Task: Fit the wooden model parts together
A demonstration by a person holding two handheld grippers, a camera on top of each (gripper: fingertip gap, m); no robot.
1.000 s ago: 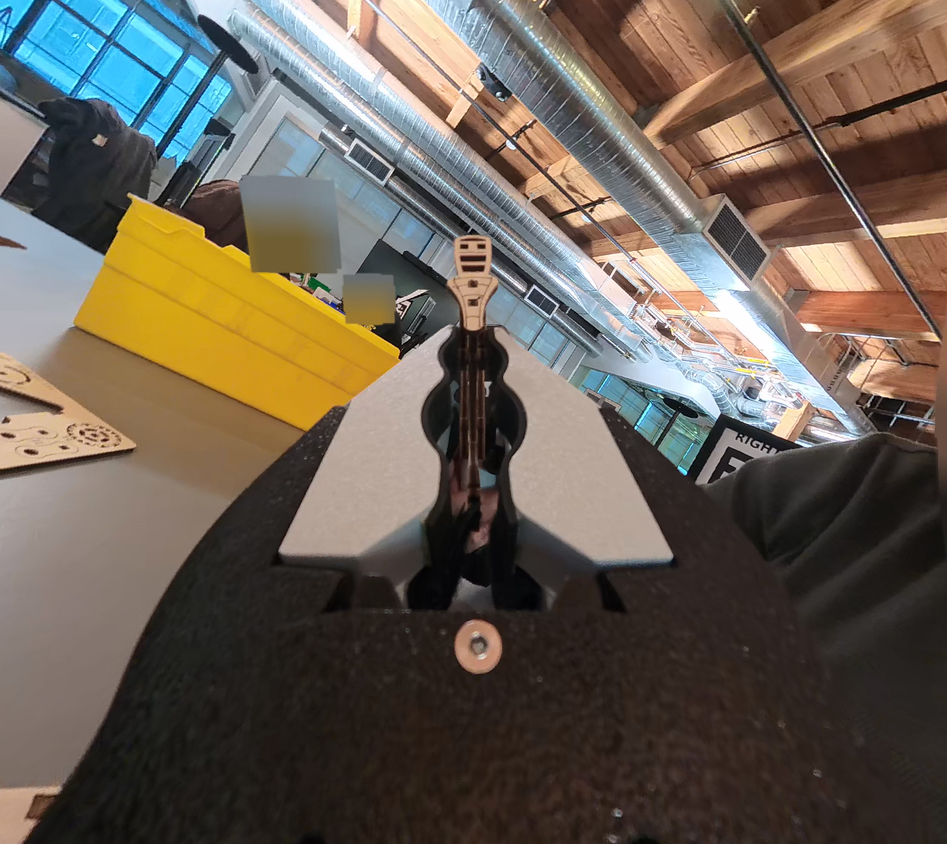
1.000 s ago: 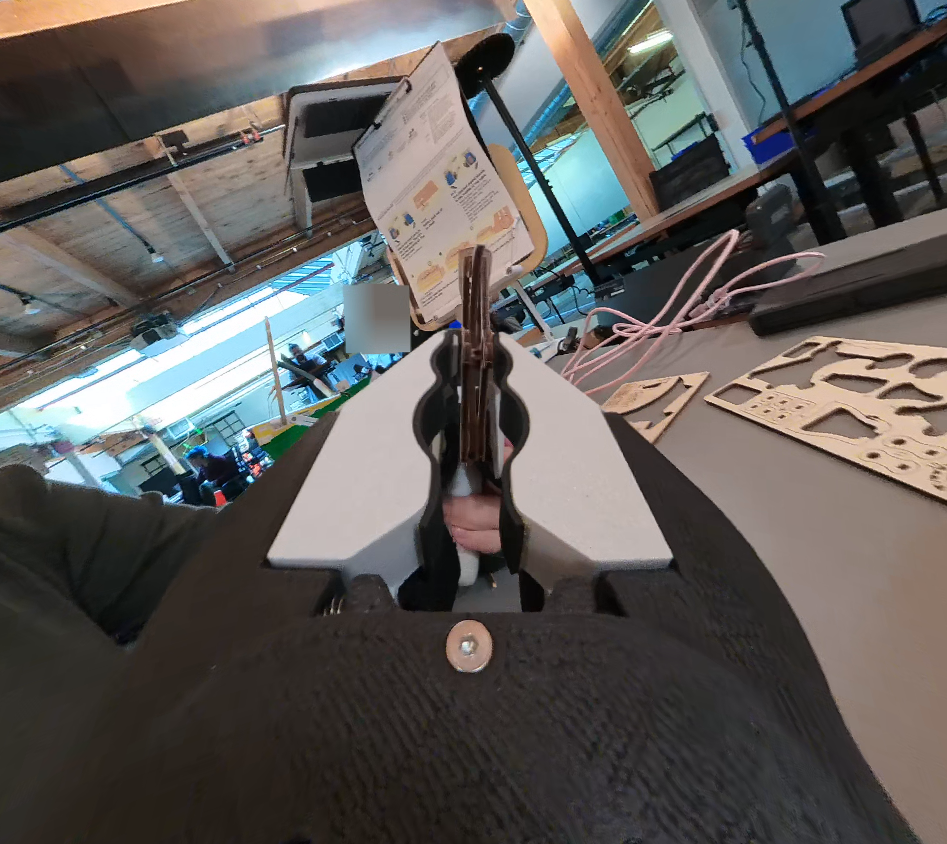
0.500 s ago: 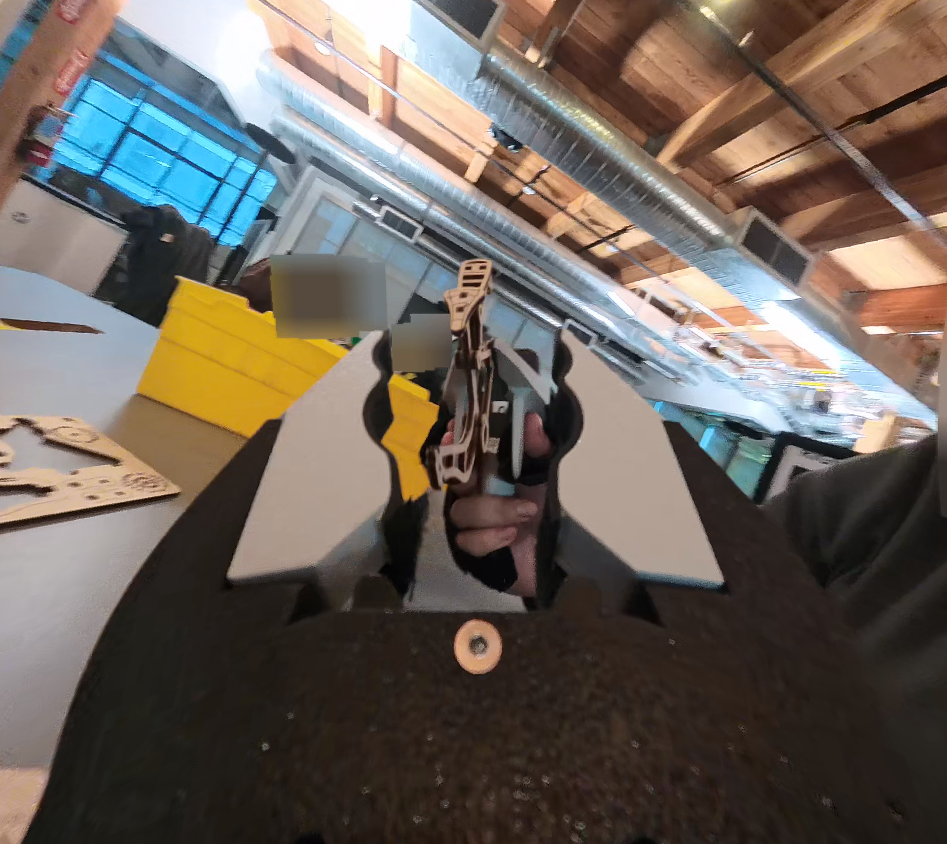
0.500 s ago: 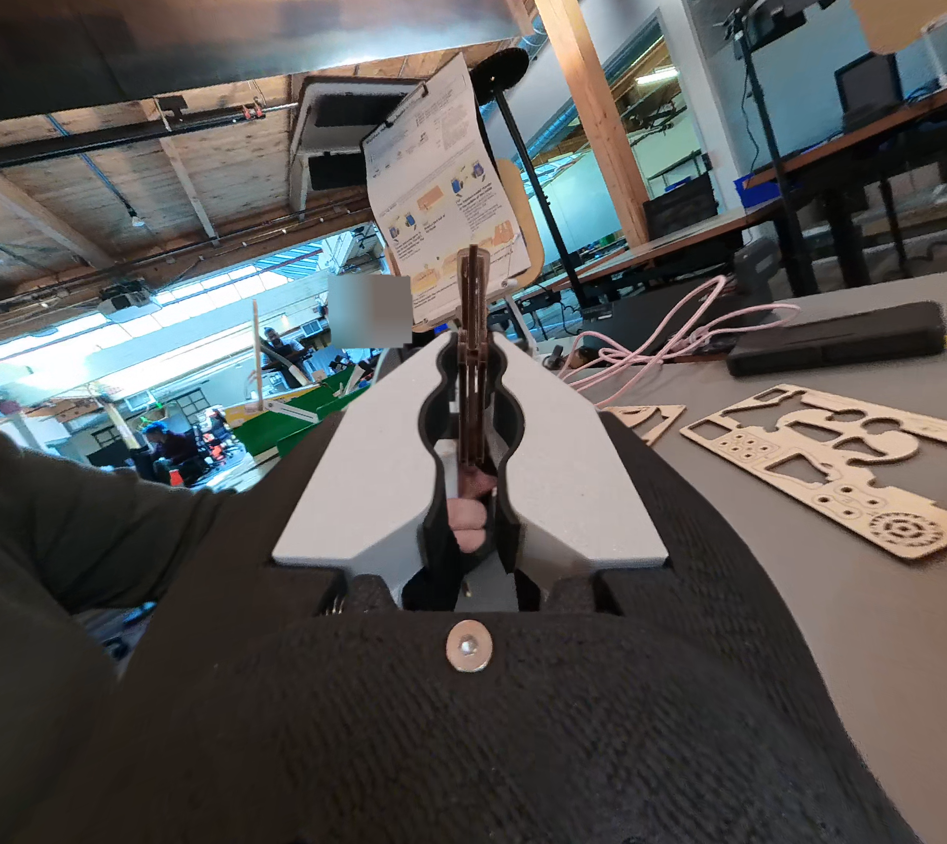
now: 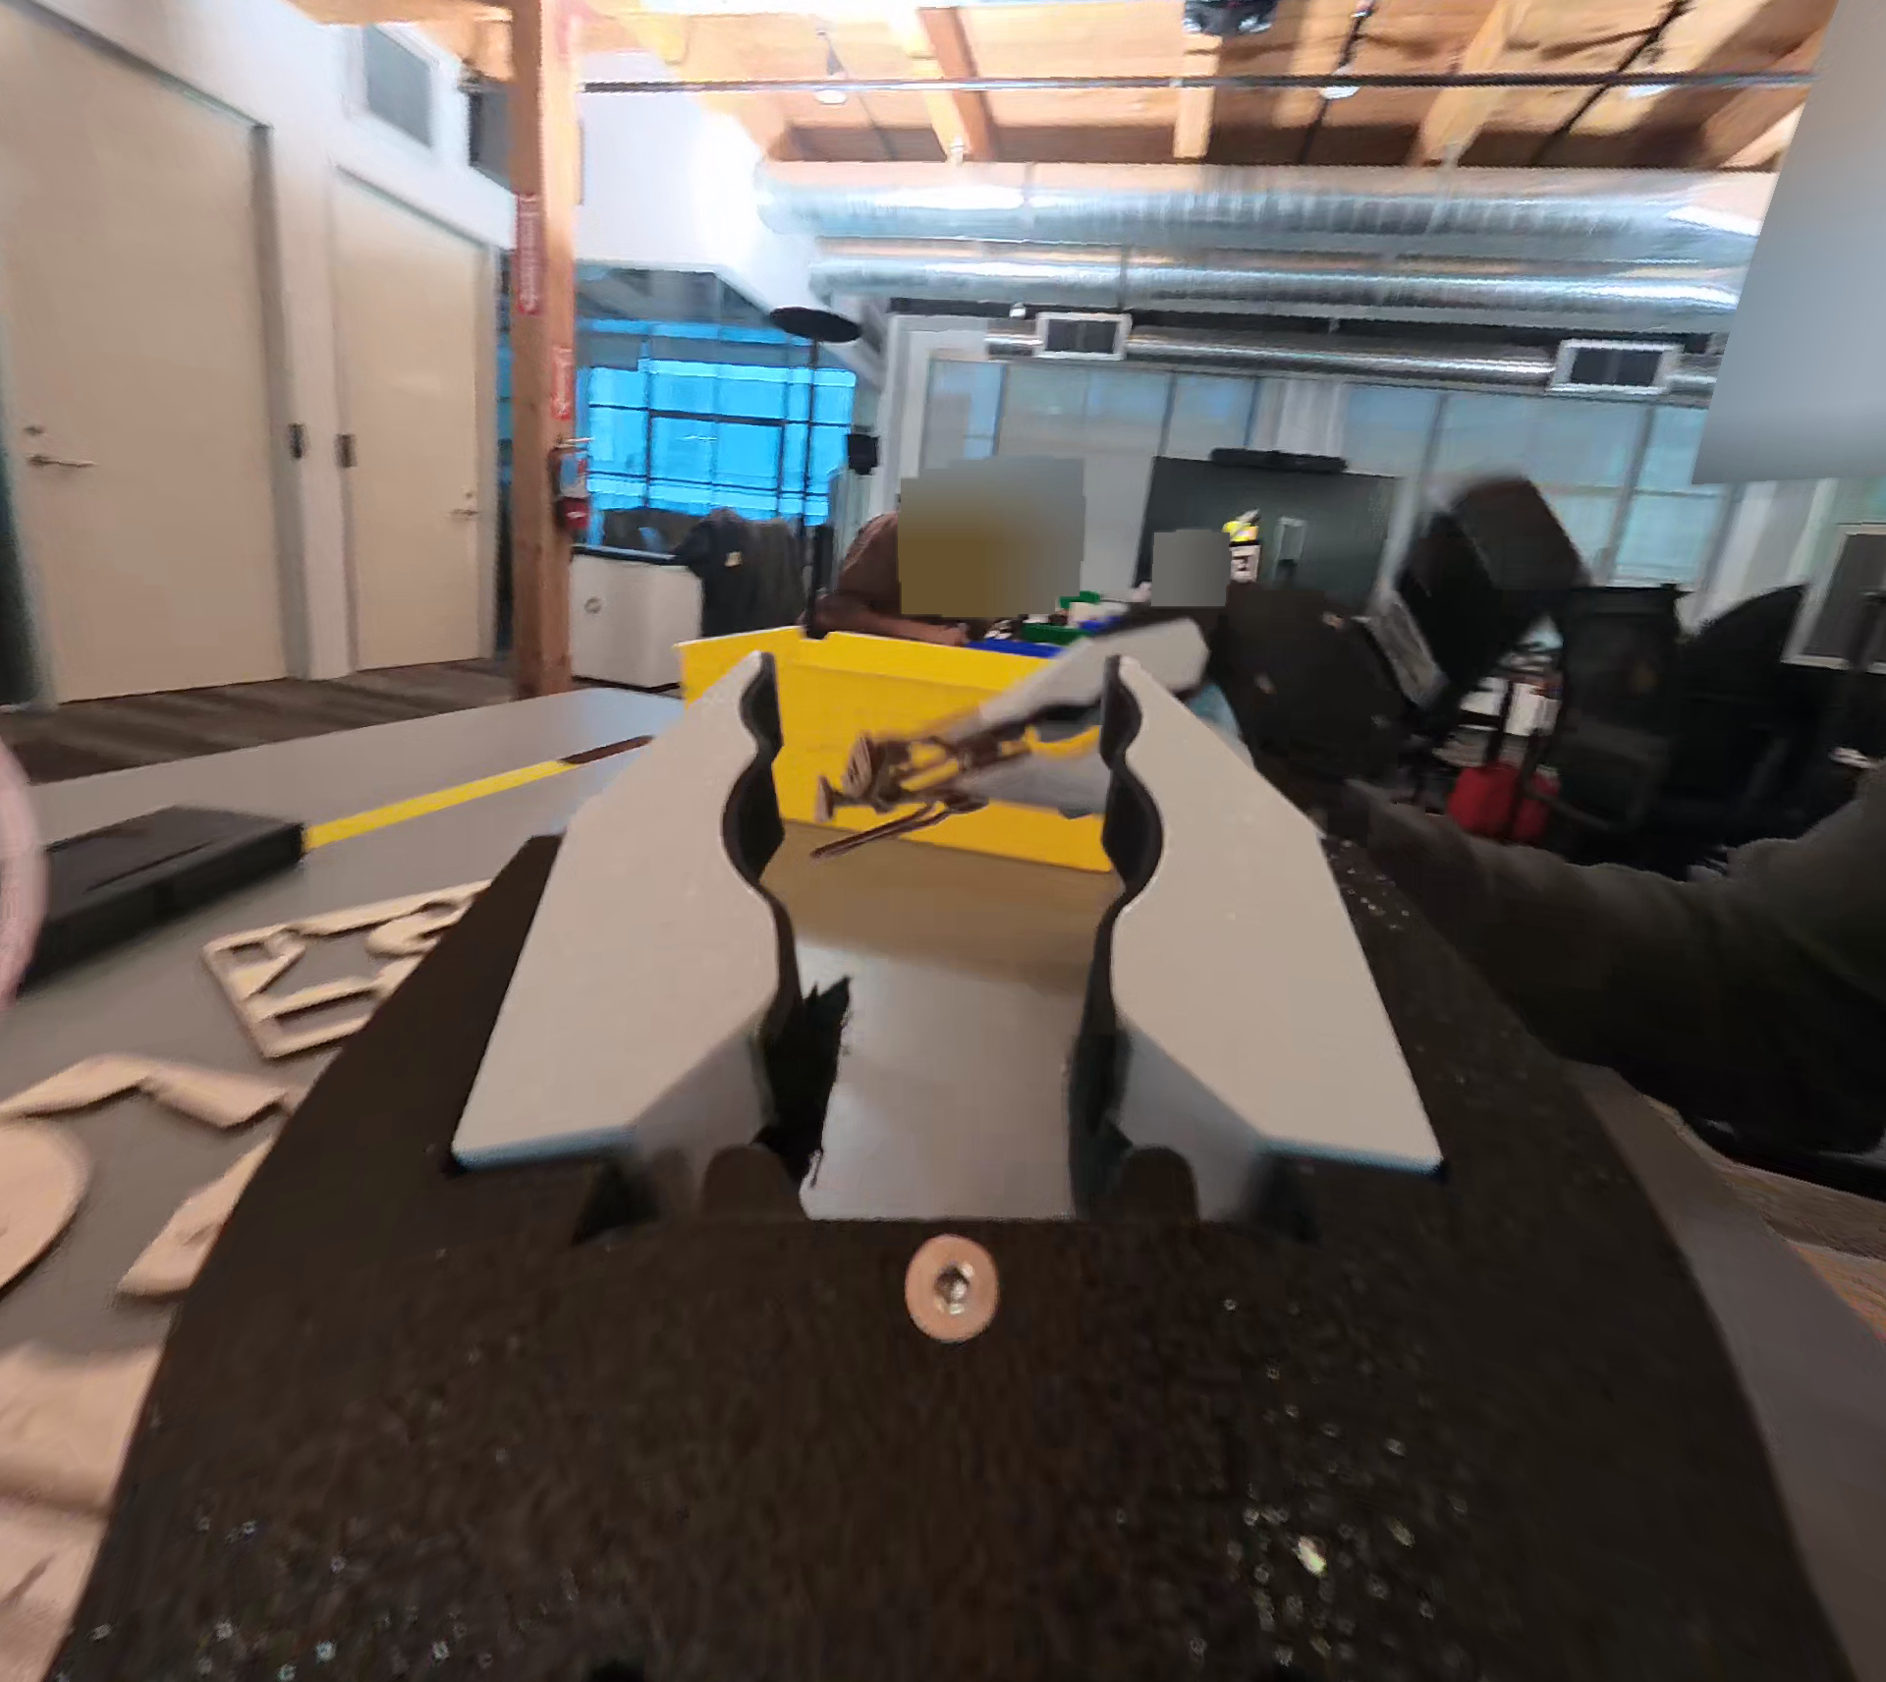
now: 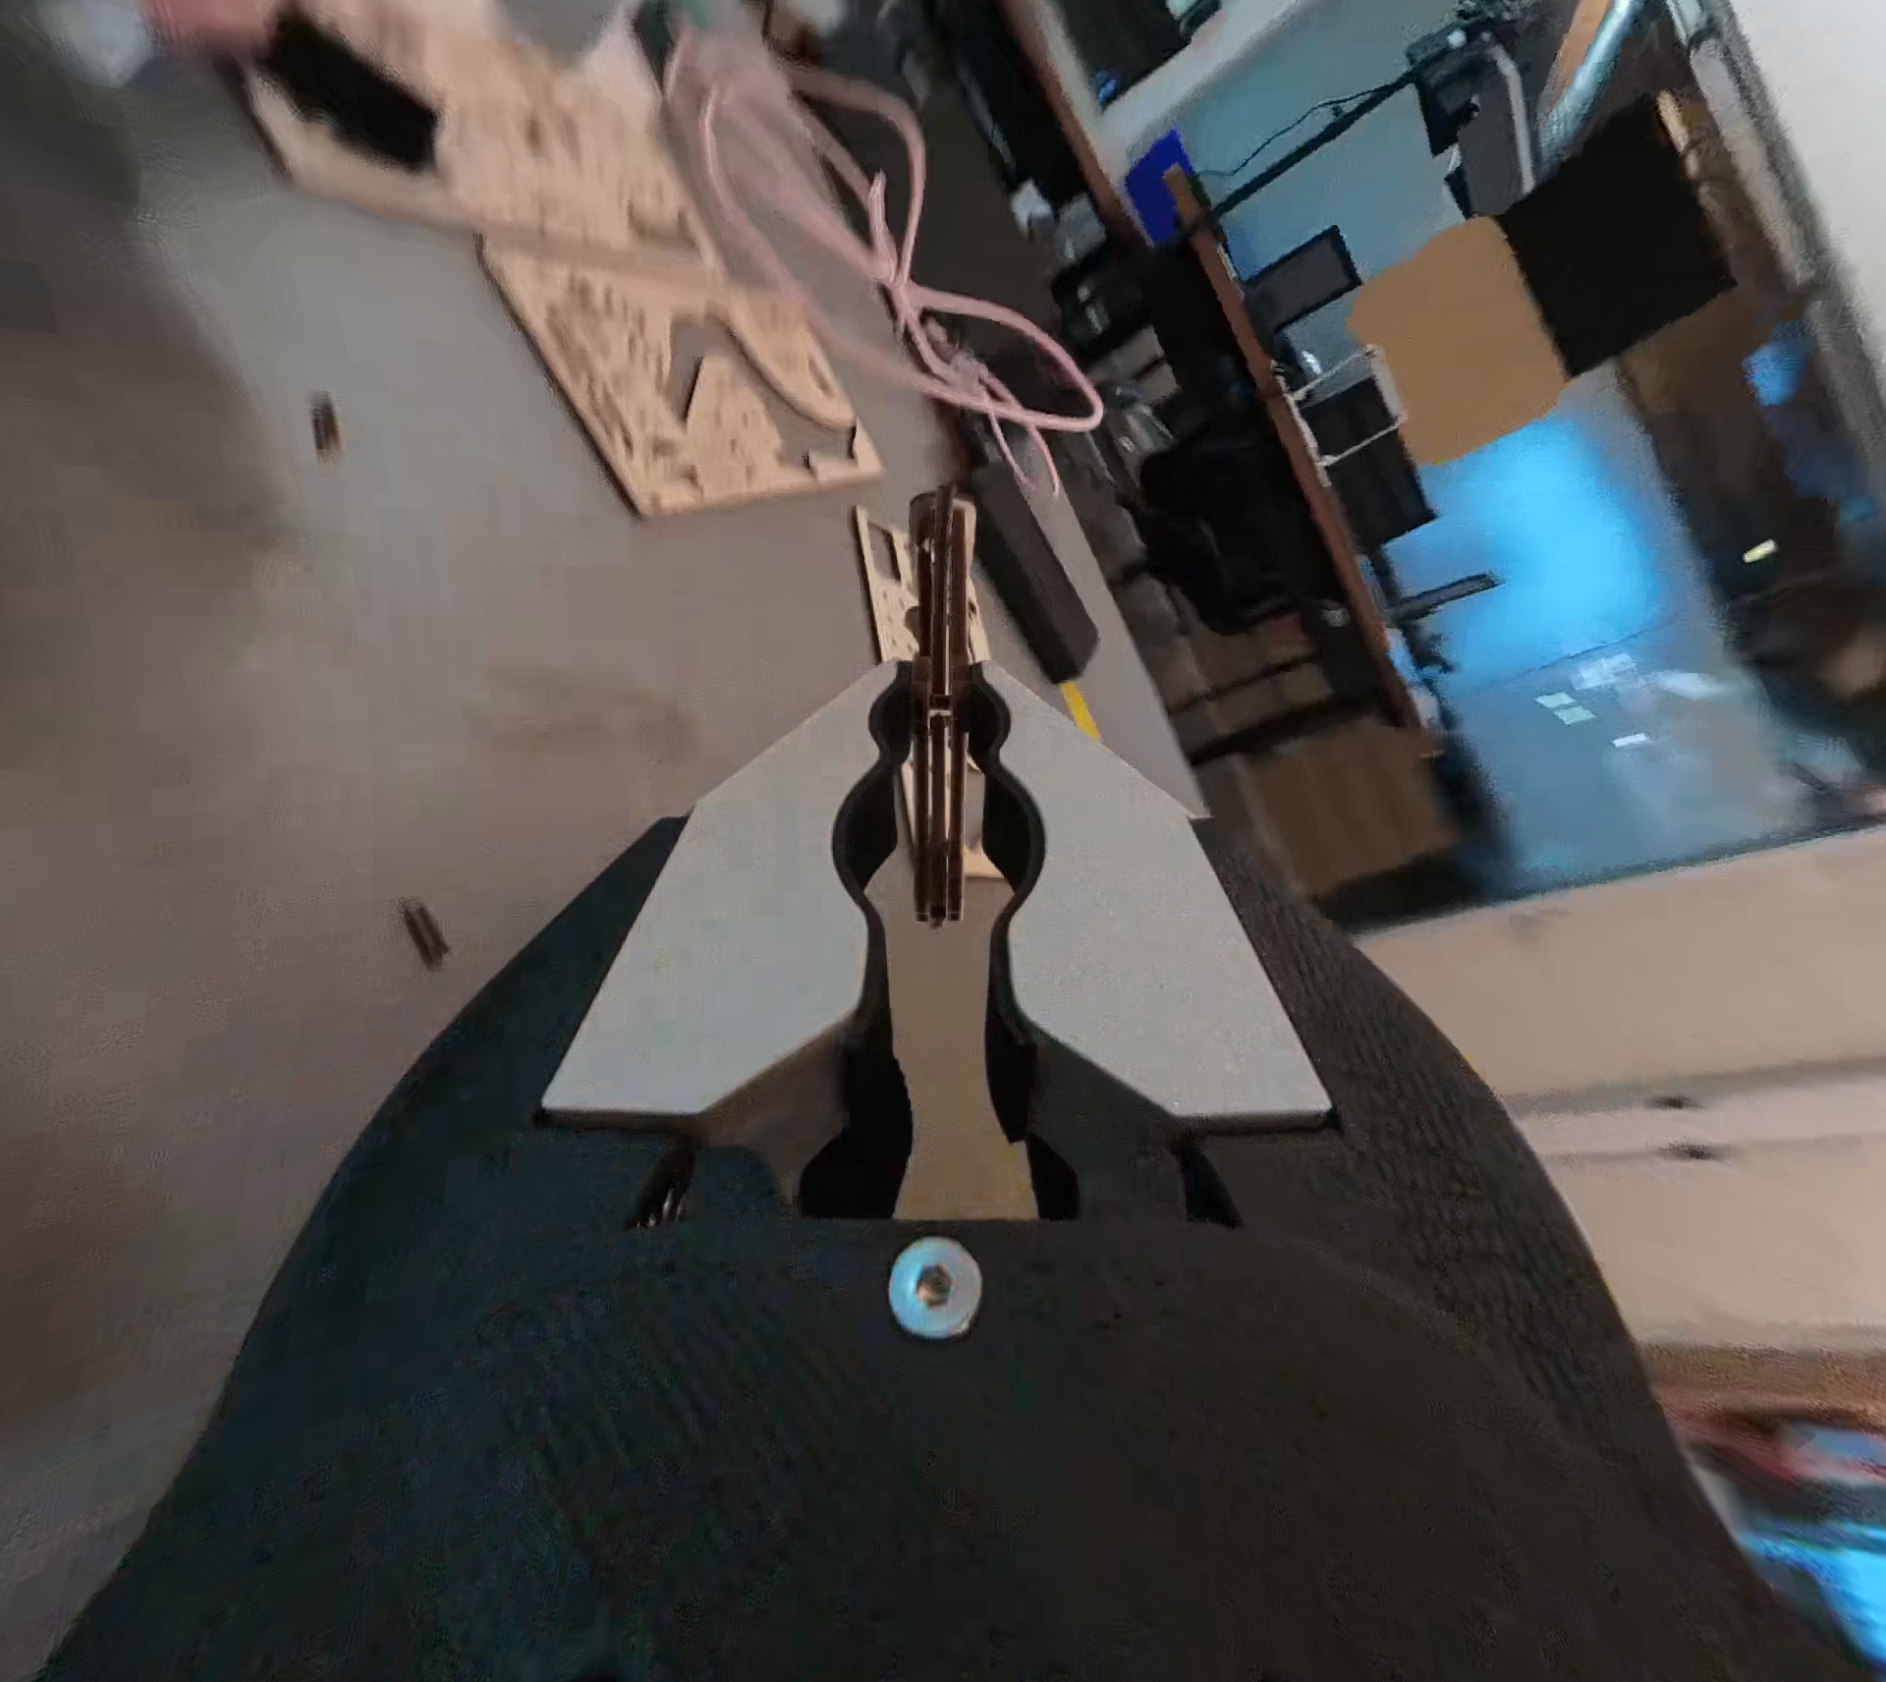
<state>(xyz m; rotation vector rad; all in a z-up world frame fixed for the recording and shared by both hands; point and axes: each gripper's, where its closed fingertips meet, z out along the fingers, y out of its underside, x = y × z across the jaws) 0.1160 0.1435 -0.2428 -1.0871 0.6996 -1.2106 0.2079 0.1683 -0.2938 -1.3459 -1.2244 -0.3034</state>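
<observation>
Bright indoor daylight, heavy motion blur in both wide-angle views, edges bowed.

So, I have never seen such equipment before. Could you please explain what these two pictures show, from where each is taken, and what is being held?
There is no robot here. A person holds a hand tool with two grey fingers in each hand, and a camera on each tool looks forward along its fingers.

In the left wrist view, the left gripper is open and holds nothing. Beyond it, the other tool carries a small wooden model piece in front of a yellow bin.

In the right wrist view, the right gripper is shut on that same wooden model piece, seen edge-on.

On the grey table lie flat wooden part sheets, a pink cable and a black flat object. Both pictures are blurred by motion.
</observation>
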